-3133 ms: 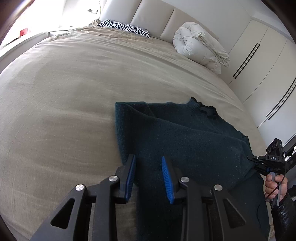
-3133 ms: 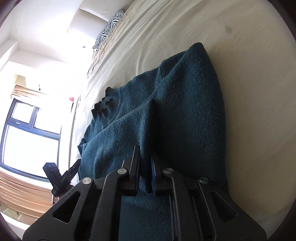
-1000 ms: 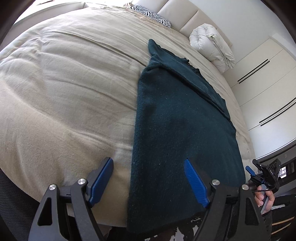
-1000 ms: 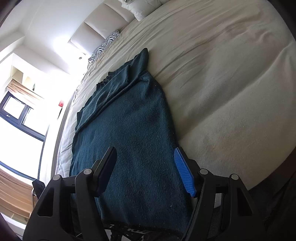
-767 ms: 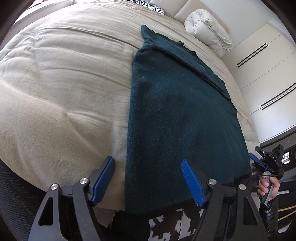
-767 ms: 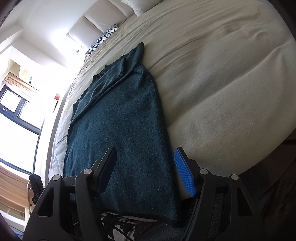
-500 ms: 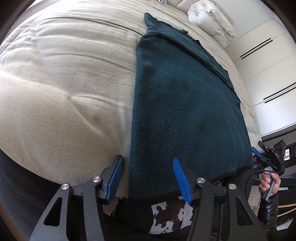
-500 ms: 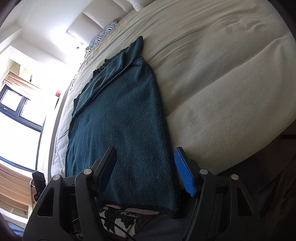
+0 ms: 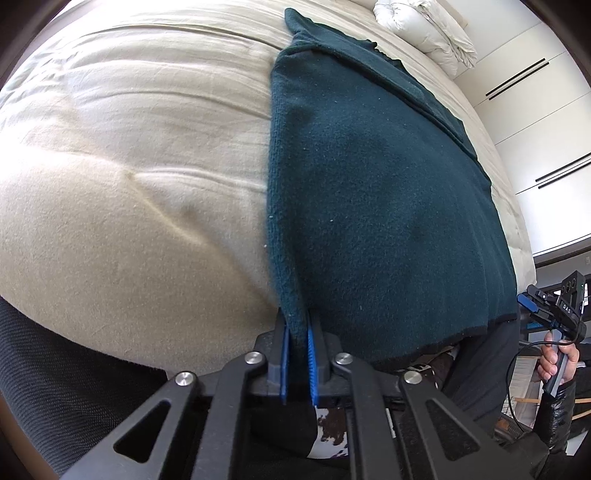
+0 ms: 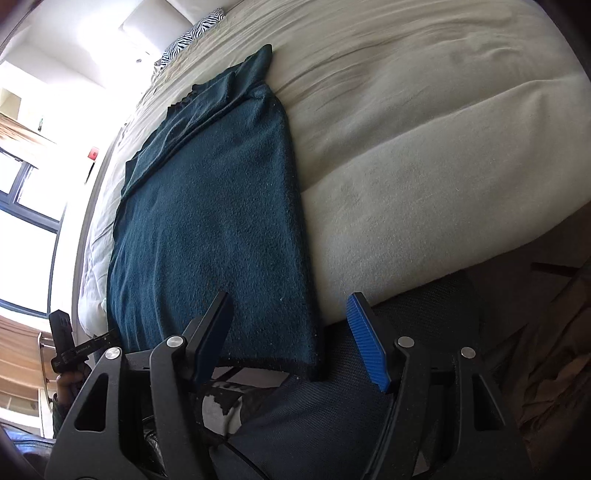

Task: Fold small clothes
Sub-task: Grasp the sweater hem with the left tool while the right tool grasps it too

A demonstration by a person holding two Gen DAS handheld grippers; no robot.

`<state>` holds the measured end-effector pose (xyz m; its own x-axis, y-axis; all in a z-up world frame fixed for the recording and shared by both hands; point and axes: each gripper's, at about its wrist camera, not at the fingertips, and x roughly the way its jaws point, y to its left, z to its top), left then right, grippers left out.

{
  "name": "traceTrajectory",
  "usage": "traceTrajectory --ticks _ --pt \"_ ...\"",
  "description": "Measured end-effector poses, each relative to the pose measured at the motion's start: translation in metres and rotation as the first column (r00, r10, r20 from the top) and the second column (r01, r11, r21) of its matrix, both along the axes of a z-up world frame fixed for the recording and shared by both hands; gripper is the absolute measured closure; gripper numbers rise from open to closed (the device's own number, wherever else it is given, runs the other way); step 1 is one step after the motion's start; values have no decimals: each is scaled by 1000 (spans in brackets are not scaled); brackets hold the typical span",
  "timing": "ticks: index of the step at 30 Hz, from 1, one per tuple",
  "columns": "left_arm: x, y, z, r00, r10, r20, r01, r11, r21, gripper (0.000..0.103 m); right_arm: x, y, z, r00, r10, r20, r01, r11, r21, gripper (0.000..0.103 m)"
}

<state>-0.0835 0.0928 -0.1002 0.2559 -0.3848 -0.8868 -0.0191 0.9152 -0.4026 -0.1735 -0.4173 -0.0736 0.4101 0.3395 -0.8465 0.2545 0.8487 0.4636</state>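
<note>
Beige bedding covers the bed (image 9: 129,192), which fills both views. At bottom centre of the left wrist view, the left gripper (image 9: 296,360) has its blue pads pinched tight on the near left corner of the dark teal sweater (image 9: 369,192). The right gripper (image 10: 291,339) is spread wide, holding nothing, its pads straddling the sweater's near corner at the mattress edge. From there the sweater lies lengthwise up the bed. At lower right the other handle reads "DAS". Farther off, a white rolled duvet (image 9: 424,29) sits upper right, beside white wardrobe doors (image 9: 535,122); a zebra-print pillow (image 10: 192,35) lies top left.
</note>
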Motion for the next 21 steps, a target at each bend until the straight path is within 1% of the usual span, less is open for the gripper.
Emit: traceTrajectory --ticks 3,5,7,10,12,13,14,15,18,21 --pt "-1 -1 2 1000 -7 7 7 1000 1 95 1 0 -10 999 7 -52 -7 1000 9 41" --pt "-1 -2 3 1000 -7 10 7 1000 -3 96 3 6 -14 997 36 -64 -35 999 18 41" --pt "-2 0 3 1000 -7 14 7 1000 -6 96 5 13 -18 994 65 -87 -64 998 16 43" --pt "-2 0 4 1000 -7 21 7 1000 -11 96 9 20 -28 988 92 -127 -92 996 11 55" --pt "-4 4 6 1000 -6 27 6 1000 -18 96 10 23 -34 982 112 -155 -112 994 3 72" --pt "-5 5 6 1000 -5 30 5 1000 -24 96 9 24 -35 980 118 -162 -119 993 2 73" --pt "-5 5 7 999 -3 33 4 1000 -29 96 7 24 -36 980 121 -158 -121 993 6 77" --pt "-6 7 7 999 -2 36 4 999 -35 96 6 24 -35 980 124 -156 -124 992 11 85" --pt "-7 12 13 999 -4 53 8 997 -76 97 0 23 -34 983 123 -136 -121 992 24 94" --pt "-7 18 20 998 3 68 6 992 -128 97 -4 23 -26 990 117 -85 -111 991 70 96"
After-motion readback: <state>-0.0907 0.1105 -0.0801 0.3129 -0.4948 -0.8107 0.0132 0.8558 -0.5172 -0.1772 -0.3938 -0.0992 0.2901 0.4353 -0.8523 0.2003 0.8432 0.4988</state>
